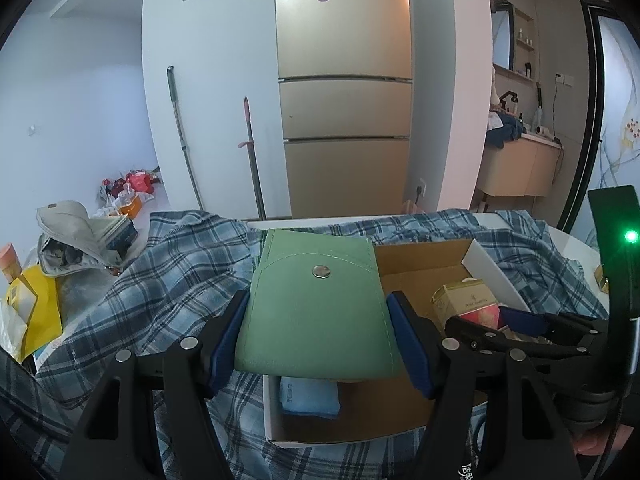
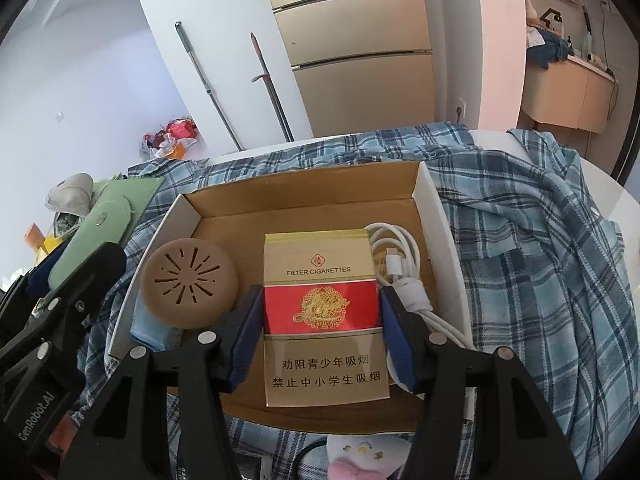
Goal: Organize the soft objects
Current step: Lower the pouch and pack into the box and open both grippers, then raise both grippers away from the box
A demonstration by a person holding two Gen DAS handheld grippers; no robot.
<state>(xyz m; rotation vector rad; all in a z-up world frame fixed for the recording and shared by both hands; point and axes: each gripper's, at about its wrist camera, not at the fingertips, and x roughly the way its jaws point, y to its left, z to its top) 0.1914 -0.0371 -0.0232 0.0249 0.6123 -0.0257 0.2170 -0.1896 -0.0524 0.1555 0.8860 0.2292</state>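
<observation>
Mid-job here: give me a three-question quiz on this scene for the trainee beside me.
1. True or false: the left gripper is shut on the green pouch.
2. What does the right gripper hold? A) white cable B) cigarette pack C) round brown disc
3. Fill in: the cardboard box rests on a blue ____ shirt.

Key: 1 true. 2 B, the cigarette pack; the white cable and round brown disc lie in the box. 3 plaid.

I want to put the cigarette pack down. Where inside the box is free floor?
Bare floor lies along the cardboard box back wall, beyond the cigarette pack. Crowded: the round brown object at the left, the white cable at the right.
</observation>
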